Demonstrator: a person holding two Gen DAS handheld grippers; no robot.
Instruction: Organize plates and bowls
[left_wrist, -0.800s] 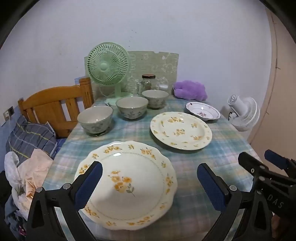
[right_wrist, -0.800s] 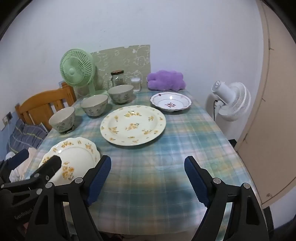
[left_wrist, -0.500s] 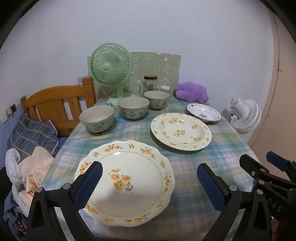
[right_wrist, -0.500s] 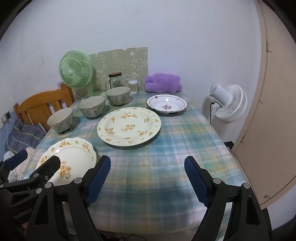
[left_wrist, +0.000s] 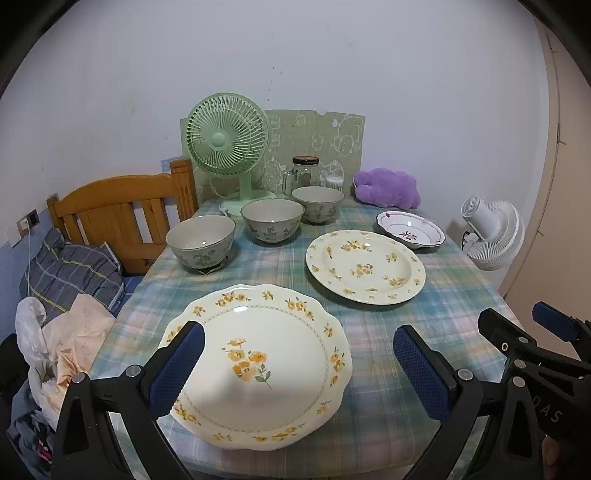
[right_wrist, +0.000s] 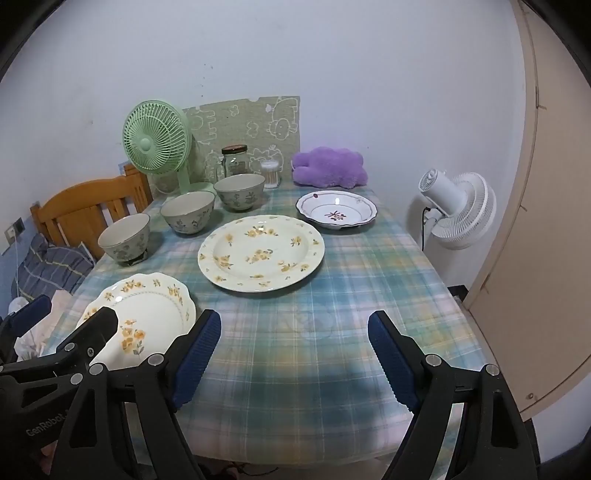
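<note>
The scalloped cream plate with yellow flowers (left_wrist: 258, 362) lay on the worktop (right_wrist: 332, 314) under the left tongs (left_wrist: 299, 365), which were wide open and empty, perhaps ready to take it. The right tongs (right_wrist: 293, 354), also wide open and empty, hung over bare plaid cloth. Only the right view showed the small jar of cotton swabs (right_wrist: 270, 172) clearly.

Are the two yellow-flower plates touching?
Apart. The right wrist view shows plaid tablecloth between the scalloped plate and the round plate.
</note>
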